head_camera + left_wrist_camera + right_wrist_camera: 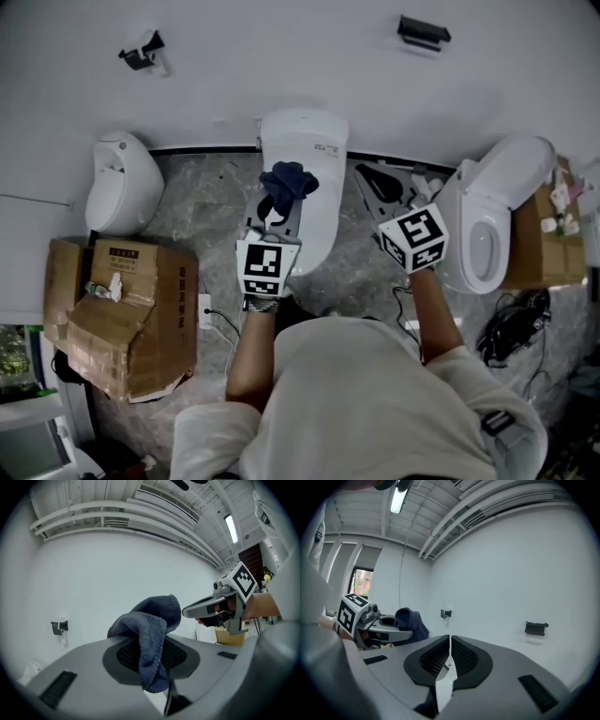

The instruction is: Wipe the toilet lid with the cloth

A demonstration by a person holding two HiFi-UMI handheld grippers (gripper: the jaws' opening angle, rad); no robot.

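The left tongs (pixel 275 214) are clamped on the dark blue cloth (pixel 288 180). The cloth bunches up above the pads and hangs a little below them. In the head view it shows over the near-left edge of the middle toilet (pixel 305 141), whose lid (pixel 323 230) is down; whether the cloth touches it cannot be told. The right tongs (pixel 450 654) are pressed together with nothing between them. They are held beside the left tongs and well apart from the cloth.

Both gripper views look at a bare white wall (pixel 511 573) with small dark brackets (pixel 536 628) on it.

Grey marbled floor (pixel 202 202) lies open on either side of the middle toilet. To its left stands another white fixture (pixel 122 183), with a torn cardboard box (pixel 131 319) in front of it, near the person's left arm. To the right a third toilet (pixel 492 220) has its lid up, with dark clutter (pixel 380 183) in the gap between them. Black cables (pixel 511 328) lie on the floor by the right elbow.
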